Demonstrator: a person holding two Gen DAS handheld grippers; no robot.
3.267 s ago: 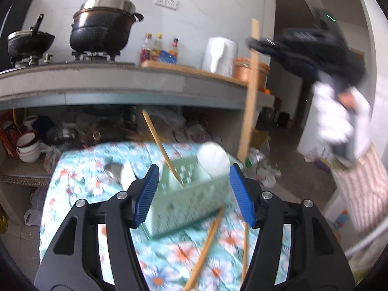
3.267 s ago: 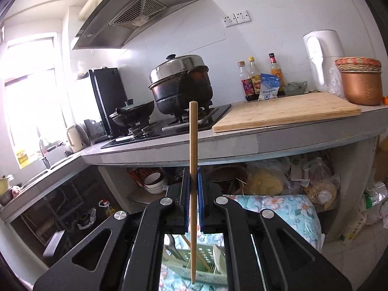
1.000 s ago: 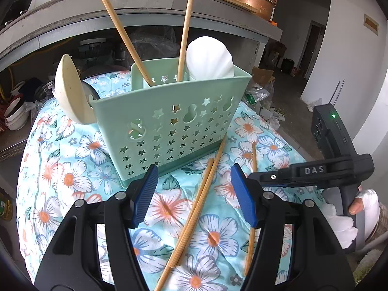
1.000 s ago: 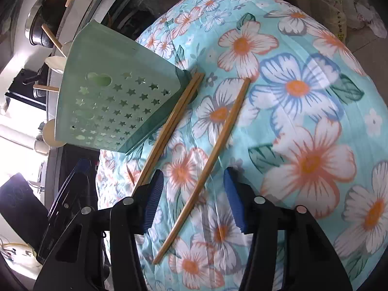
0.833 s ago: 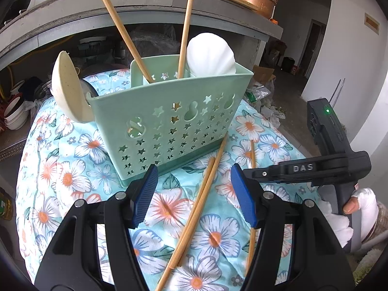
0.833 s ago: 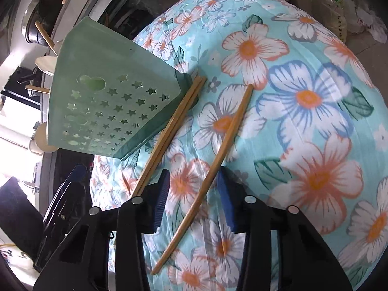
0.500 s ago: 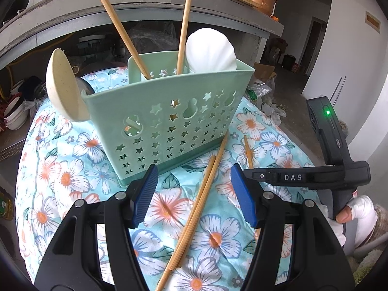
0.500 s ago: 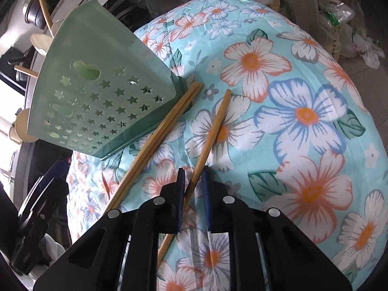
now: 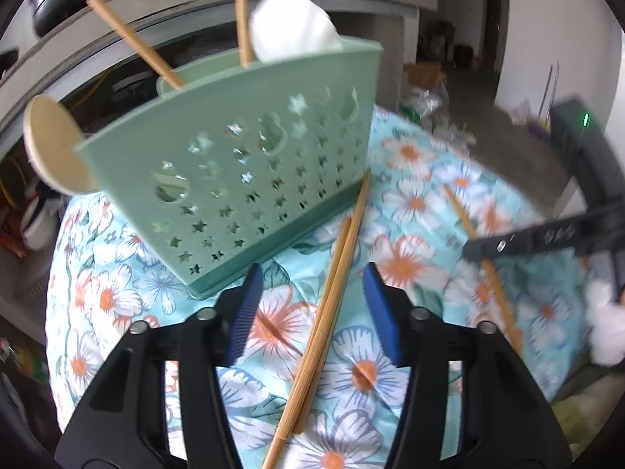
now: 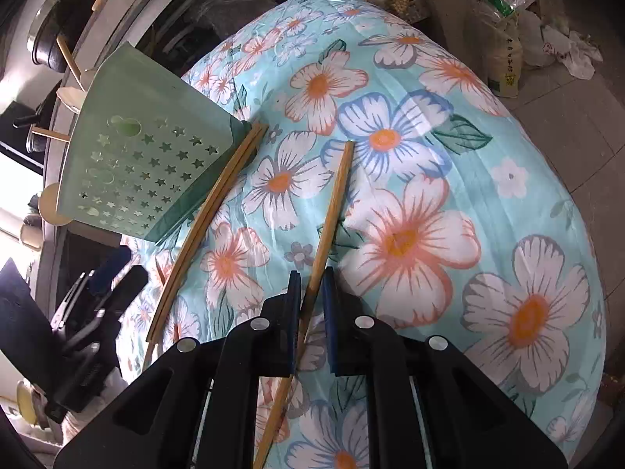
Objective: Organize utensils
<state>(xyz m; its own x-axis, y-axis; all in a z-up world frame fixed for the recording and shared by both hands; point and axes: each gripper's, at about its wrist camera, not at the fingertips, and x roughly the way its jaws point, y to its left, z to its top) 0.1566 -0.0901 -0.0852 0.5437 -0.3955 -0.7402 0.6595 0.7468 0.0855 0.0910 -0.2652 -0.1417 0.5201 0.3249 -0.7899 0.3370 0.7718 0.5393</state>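
A green perforated utensil caddy [image 9: 250, 164] stands on the floral cloth [image 9: 414, 203] and holds two wooden chopsticks [image 9: 133, 35], a white spoon [image 9: 291, 33] and a beige spoon [image 9: 52, 148]. Two chopsticks [image 9: 332, 293] lie side by side against its base, between the fingers of my open left gripper [image 9: 312, 305]. My right gripper [image 10: 312, 297] is shut on a single chopstick [image 10: 332, 211] lying on the cloth [image 10: 449, 234]; it shows in the left wrist view [image 9: 480, 250] too. The caddy [image 10: 136, 160] and the pair [image 10: 211, 211] appear left in the right wrist view.
A grey counter [image 9: 203, 4] with a dark pot [image 9: 58, 4] runs behind the table. Bags and clutter [image 10: 508, 8] lie on the floor beyond the table's far edge. The left gripper's body [image 10: 90, 312] sits at the left of the right wrist view.
My right gripper has closed from open onto the single chopstick on the cloth. My left gripper has moved closer over the chopstick pair, still open.
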